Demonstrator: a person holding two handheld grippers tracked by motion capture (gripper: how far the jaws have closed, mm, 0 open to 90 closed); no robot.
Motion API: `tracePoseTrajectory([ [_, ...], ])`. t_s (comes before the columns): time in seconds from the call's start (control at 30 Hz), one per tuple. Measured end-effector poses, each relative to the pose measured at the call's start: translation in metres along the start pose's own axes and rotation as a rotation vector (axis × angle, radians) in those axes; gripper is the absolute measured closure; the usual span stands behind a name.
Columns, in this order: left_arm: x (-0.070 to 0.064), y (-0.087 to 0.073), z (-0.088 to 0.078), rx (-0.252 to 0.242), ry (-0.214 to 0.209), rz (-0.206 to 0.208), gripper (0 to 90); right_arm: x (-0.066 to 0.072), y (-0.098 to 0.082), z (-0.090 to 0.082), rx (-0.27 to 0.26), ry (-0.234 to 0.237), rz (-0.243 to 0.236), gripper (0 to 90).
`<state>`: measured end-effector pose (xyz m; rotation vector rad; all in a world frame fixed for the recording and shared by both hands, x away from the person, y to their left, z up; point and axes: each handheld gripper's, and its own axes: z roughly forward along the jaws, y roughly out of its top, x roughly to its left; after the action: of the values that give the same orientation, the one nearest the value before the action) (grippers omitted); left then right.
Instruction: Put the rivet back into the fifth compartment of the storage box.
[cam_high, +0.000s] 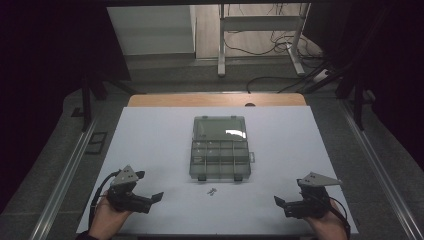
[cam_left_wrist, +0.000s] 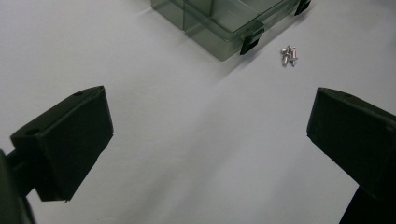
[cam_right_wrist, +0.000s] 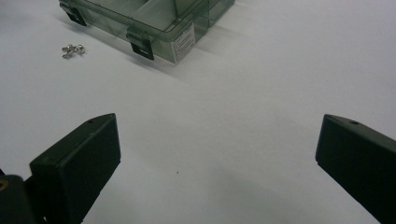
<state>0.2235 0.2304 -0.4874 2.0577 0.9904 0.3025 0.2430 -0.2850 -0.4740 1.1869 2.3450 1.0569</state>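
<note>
Near the front edge of the open organizer box (cam_high: 220, 159), on the bare white table (cam_high: 150, 145), lies a small cluster of silvery screws (cam_high: 212, 191). They sit just in front of the box's two dark latches, apart from its wall, roughly midway between the two hands. The box's clear lid (cam_high: 220, 128) is folded back flat, and its divided compartments are open upward; what they hold is too dim to tell.

Both tools are at rest near the table's near edge, well apart from the screws. The left gripper (cam_high: 150, 192) has its jaws spread wide with nothing between them, and so does the right gripper (cam_high: 282, 202). In the left gripper view the screws (cam_left_wrist: 288, 55) lie ahead and toward the right jaw; in the right gripper view they (cam_right_wrist: 72, 49) lie ahead and to the left, beside the box corner (cam_right_wrist: 140, 44).

The work at hand looks to be picking up the screws and dropping them into a compartment. To do that well, I would bring one gripper in low and nearly upright over the cluster, narrow the jaws before touching down, and aim for a single screw, since the pieces are tiny, lie touching one another and could scatter or roll if nudged. Closing slowly with the pads flat on the table should keep a screw from squirting out.
</note>
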Motion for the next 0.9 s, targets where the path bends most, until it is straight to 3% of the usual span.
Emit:
tracePoseTrajectory([
  [0.2,0.000,0.001,0.003,-0.013,-0.015,-0.004,0.6,0.000,0.000,-0.001,0.003,-0.003,-0.005,0.0],
  [0.33,0.000,0.001,0.004,-0.013,-0.018,0.022,2.3,0.001,0.000,-0.001,0.000,-0.005,-0.011,0.0],
  [0.5,0.000,0.005,0.007,-0.026,-0.073,0.006,3.6,0.000,0.000,-0.004,-0.008,0.000,-0.008,0.0],
  [0.9,-0.008,0.016,0.017,-0.014,-0.088,0.035,3.5,-0.001,-0.001,-0.009,-0.024,-0.003,-0.002,0.2],
])
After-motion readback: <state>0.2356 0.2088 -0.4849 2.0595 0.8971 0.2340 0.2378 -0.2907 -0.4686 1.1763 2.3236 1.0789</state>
